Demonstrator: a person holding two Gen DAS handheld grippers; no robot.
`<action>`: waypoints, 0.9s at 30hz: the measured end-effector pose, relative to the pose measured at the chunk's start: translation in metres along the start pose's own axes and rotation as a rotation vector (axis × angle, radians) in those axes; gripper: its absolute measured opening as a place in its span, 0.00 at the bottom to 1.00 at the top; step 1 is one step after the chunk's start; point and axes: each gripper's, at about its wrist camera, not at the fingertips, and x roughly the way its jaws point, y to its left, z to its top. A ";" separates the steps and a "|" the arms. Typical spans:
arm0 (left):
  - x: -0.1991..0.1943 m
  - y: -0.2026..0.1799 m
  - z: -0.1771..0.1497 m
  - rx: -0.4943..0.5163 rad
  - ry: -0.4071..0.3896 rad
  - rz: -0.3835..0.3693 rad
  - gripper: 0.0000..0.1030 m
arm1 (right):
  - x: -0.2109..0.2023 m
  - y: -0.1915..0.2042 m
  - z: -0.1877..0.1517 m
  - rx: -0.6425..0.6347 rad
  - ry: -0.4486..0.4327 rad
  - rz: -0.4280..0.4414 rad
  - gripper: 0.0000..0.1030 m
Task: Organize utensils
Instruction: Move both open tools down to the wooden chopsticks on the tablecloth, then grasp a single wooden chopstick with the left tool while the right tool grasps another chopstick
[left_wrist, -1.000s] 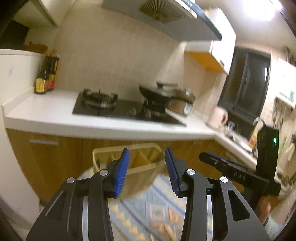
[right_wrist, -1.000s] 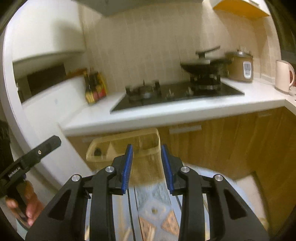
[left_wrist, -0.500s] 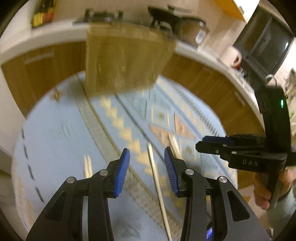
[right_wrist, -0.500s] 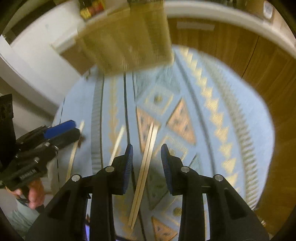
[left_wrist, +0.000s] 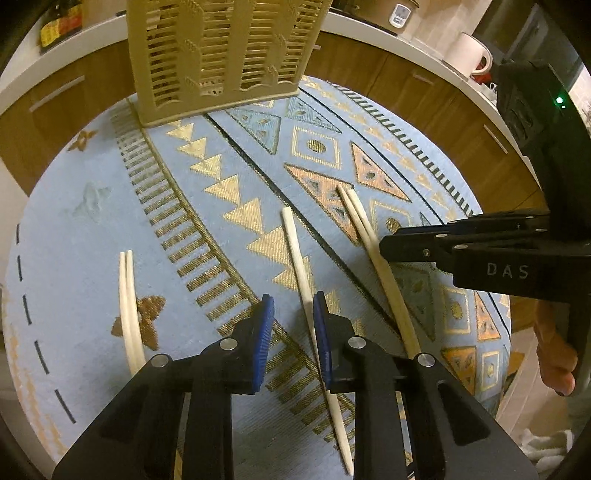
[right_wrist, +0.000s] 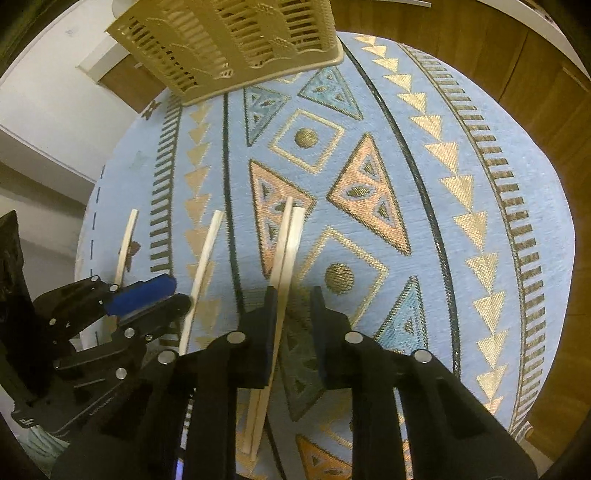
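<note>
Pale chopsticks lie on a round table under a blue patterned cloth (left_wrist: 92, 221). My left gripper (left_wrist: 293, 314) points down over a single chopstick (left_wrist: 295, 251), which runs between its jaws beside the right pad. The jaws are closing, with a gap still on the left. My right gripper (right_wrist: 294, 306) hangs over a pair of chopsticks (right_wrist: 288, 240) that lies between its jaws against the left pad, and these jaws are closing too. A beige slotted utensil basket (left_wrist: 221, 55) stands at the far edge. Another pair (left_wrist: 127, 306) lies at the left.
The right gripper (left_wrist: 388, 245) shows in the left wrist view above the pair of chopsticks (left_wrist: 365, 236), with a person's hand (left_wrist: 554, 354) behind it. The left gripper (right_wrist: 173, 293) shows in the right wrist view. Wooden cabinets (left_wrist: 424, 96) and a white counter ring the table.
Both grippers dropped and tipped from facing the stove to pointing down at the table. Their jaws narrowed, and chopsticks now lie between them.
</note>
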 end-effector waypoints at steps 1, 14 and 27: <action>0.000 0.000 0.000 0.004 -0.002 0.003 0.19 | 0.003 0.000 0.002 0.005 0.003 0.005 0.15; 0.000 -0.006 0.001 0.051 0.004 0.035 0.19 | 0.003 0.008 0.002 -0.010 0.017 -0.037 0.15; 0.009 -0.016 0.010 0.135 0.065 0.075 0.22 | 0.004 0.016 -0.006 -0.142 0.019 -0.174 0.04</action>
